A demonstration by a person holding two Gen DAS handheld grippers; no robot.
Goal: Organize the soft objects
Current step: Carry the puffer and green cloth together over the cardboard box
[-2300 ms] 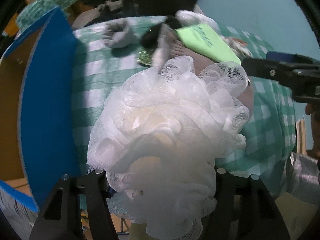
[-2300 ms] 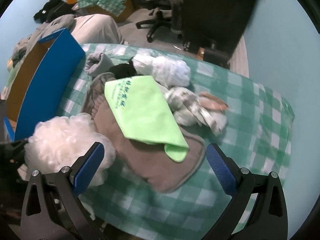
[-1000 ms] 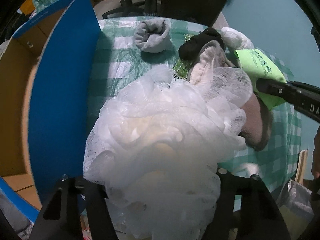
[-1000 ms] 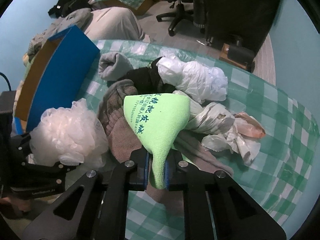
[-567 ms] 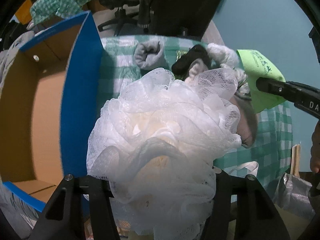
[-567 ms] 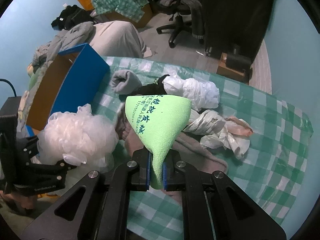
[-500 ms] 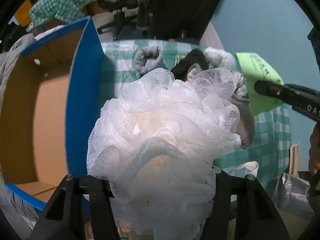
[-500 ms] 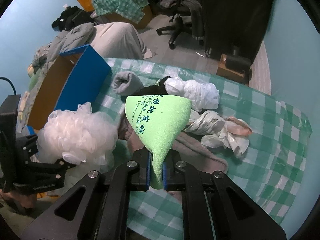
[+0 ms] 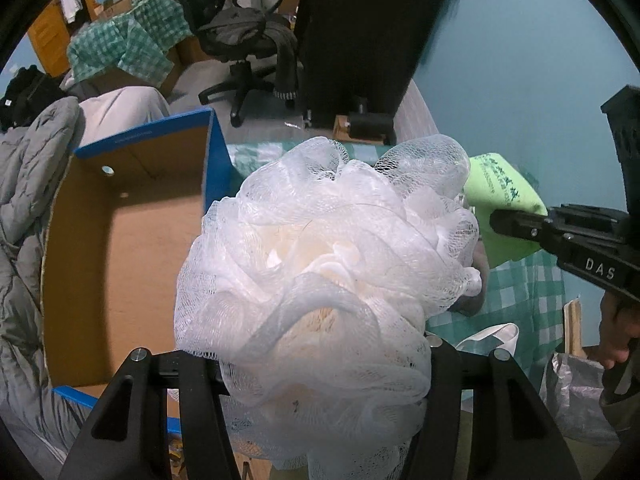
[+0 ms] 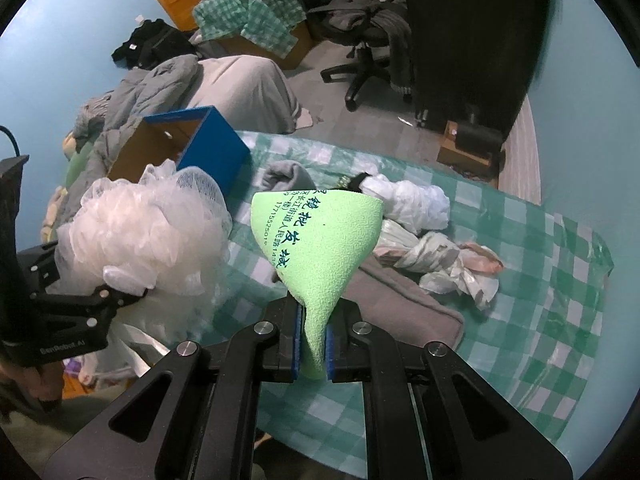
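Now both hands are up off the table [image 10: 560, 320] with a catch each. The left gripper [image 9: 320, 364] is clamped around a big white mesh bath sponge [image 9: 328, 280], its fluff bulging out past both jaws, and it hangs near the table's left edge, just beside the open cardboard box [image 9: 120, 264] with the blue outside. That grip tightened a touch a moment ago and now sits firm on the mesh. The right gripper [image 10: 312, 346] is squeezed tight on the lower corner of a lime-green cloth [image 10: 316, 236] with dark printed characters; the cloth fans upward from the blue pads, clear of the checked tablecloth. On the table beneath it: a grey towel [image 10: 400, 300], a rolled grey sock [image 10: 288, 176], a white bundle [image 10: 412, 200] and crumpled plastic wrappers [image 10: 448, 264] toward the far edge.
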